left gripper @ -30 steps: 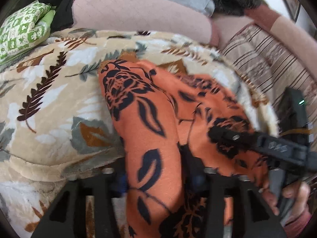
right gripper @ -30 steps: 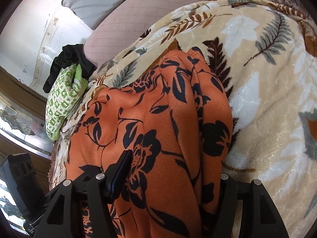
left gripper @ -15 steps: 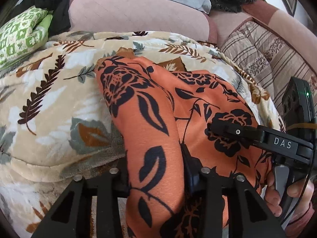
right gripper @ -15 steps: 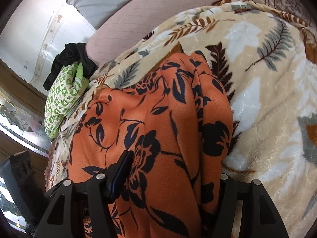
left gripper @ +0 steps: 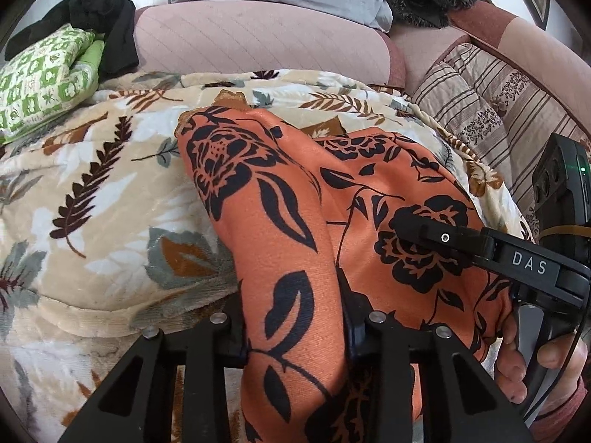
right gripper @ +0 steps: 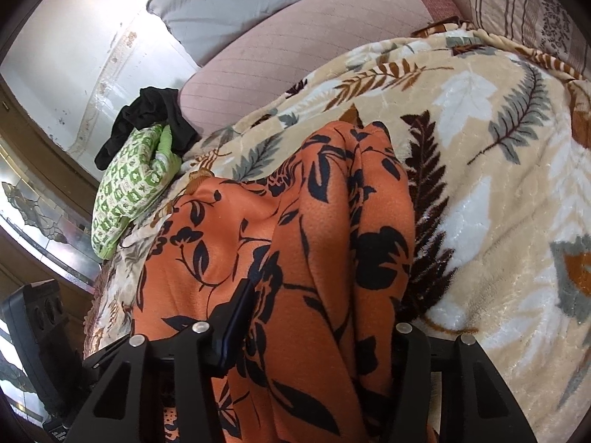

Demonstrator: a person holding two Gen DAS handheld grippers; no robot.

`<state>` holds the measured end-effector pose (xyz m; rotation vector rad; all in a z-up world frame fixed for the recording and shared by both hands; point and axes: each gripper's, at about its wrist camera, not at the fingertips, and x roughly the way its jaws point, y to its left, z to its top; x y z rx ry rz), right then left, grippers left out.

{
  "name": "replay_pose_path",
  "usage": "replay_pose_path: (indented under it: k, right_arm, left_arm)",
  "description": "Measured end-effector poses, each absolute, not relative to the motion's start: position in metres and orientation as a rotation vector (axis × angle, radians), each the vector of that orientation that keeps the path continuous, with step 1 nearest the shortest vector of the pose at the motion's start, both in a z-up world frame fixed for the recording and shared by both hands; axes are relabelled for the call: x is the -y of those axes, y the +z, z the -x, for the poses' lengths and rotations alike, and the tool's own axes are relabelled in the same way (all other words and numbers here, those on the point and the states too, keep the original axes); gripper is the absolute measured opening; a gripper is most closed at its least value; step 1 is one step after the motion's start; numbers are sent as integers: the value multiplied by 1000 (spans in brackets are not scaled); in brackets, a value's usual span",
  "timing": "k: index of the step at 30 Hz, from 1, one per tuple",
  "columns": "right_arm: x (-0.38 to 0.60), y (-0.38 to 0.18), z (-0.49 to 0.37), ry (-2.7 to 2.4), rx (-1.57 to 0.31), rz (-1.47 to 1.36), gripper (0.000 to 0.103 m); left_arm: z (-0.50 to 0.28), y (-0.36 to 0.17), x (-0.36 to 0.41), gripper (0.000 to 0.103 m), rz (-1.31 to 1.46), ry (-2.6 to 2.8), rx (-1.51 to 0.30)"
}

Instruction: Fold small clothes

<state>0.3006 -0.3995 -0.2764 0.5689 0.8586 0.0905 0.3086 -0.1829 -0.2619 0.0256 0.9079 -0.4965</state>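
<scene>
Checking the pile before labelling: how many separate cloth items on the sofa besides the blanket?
3. Orange floral garment spread mid-blanket, green patterned folded piece at the far left edge, black garment bunched right behind the green one. More may be hidden under them.

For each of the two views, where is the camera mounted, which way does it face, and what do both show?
Left wrist: sits on the left gripper, looks down along its fingers at the orange garment; right gripper and hand show.
Right wrist: sits on the right gripper, same downward look; only its own fingers show.
Shared: orange garment, leaf-print blanket, green cloth.
</scene>
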Motion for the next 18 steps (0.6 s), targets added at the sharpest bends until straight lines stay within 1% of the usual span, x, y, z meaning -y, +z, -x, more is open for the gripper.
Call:
replay_pose_path:
  k: [5, 18]
  right_arm:
    - [389, -273, -301, 110, -856, -553, 50]
    - [364, -261, -299, 162, -824, -561, 48]
  left_arm:
    - [-306, -256, 176, 37, -32, -479, -894]
    - [-291, -230, 151, 37, -39, -437, -837]
